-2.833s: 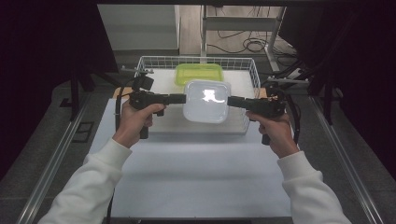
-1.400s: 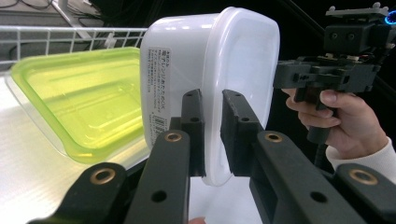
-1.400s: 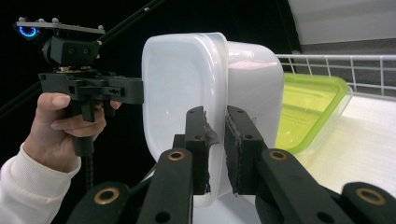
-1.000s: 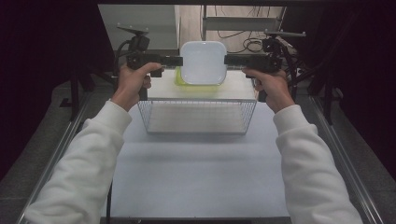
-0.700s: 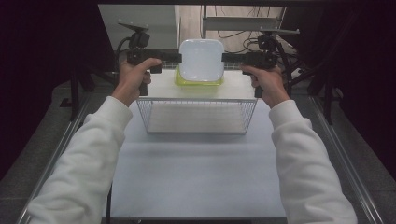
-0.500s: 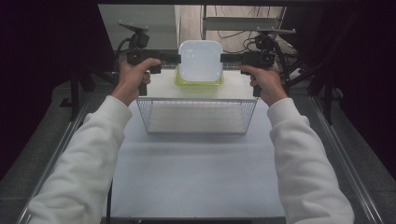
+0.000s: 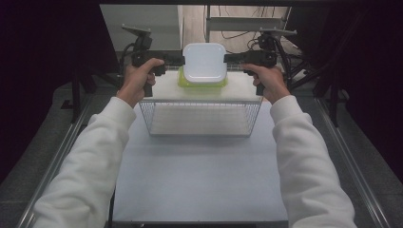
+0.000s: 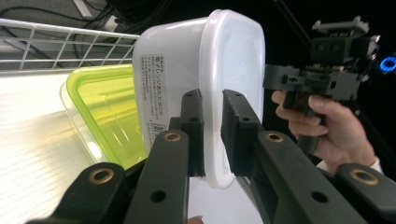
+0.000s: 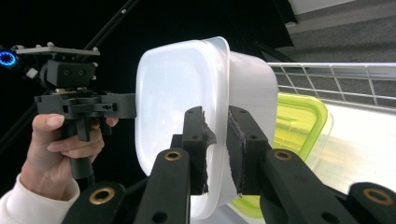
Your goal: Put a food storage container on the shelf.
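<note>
A white lidded container (image 7: 204,61) hangs level between both grippers, just over a green-lidded container (image 7: 183,83) at the far end of a wire basket (image 7: 199,118). My left gripper (image 7: 183,59) is shut on the white container's left rim. In the left gripper view its jaws (image 8: 212,100) pinch the lid edge of the white container (image 8: 233,60). My right gripper (image 7: 225,58) grips the opposite rim. In the right gripper view its jaws (image 9: 215,119) have just been opening slightly, with the rim of the white container (image 9: 177,93) still between the pads.
The basket's wire walls (image 8: 70,42) (image 9: 336,74) stand around the green-lidded container (image 8: 107,107) (image 9: 299,126). The near half of the basket floor (image 7: 199,118) is bare. White tabletop (image 7: 199,180) stretches in front of it. Dark stands and cables (image 7: 247,33) crowd the far side.
Both hands have carried the white container a little down and nearer, so it now sits close over the green-lidded one. Both grippers have stayed on its rim.
</note>
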Action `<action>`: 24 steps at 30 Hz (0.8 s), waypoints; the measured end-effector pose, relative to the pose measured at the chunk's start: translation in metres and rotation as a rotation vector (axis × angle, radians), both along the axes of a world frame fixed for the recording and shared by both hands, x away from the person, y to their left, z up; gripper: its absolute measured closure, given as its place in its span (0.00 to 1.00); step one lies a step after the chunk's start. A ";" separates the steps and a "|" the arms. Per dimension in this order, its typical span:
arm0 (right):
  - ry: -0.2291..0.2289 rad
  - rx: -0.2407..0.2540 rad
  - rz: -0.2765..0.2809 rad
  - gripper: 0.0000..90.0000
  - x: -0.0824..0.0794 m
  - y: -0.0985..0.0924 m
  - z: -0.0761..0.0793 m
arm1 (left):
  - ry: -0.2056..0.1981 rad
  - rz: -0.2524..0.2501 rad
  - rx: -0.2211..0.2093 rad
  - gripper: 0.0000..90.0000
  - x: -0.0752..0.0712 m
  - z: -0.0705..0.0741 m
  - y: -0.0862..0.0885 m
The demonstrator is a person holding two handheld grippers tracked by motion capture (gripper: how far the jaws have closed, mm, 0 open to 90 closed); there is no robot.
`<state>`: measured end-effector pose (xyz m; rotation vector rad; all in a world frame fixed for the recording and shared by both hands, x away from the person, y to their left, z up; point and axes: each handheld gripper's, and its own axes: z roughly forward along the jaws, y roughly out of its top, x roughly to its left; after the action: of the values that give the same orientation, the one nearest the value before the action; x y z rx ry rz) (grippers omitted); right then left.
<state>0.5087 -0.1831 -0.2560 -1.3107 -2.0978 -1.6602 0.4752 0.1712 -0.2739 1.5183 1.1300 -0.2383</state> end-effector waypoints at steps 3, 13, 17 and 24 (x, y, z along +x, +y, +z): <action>0.017 0.007 -0.007 0.83 0.005 0.000 -0.001 | 0.026 0.011 -0.026 0.88 0.007 -0.001 0.000; 0.117 0.026 -0.051 0.80 0.026 0.005 -0.005 | 0.119 0.030 -0.109 0.85 0.027 -0.011 0.005; 0.147 0.037 -0.066 0.79 0.030 0.006 -0.008 | 0.142 0.039 -0.112 0.84 0.031 -0.014 0.006; 0.158 0.036 -0.092 0.77 0.033 0.007 -0.012 | 0.141 0.050 -0.113 0.84 0.031 -0.016 0.005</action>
<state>0.5413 -0.1760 -0.2675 -1.4957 -1.9371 -1.5639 0.5063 0.1763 -0.2897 1.3887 1.2432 -0.3742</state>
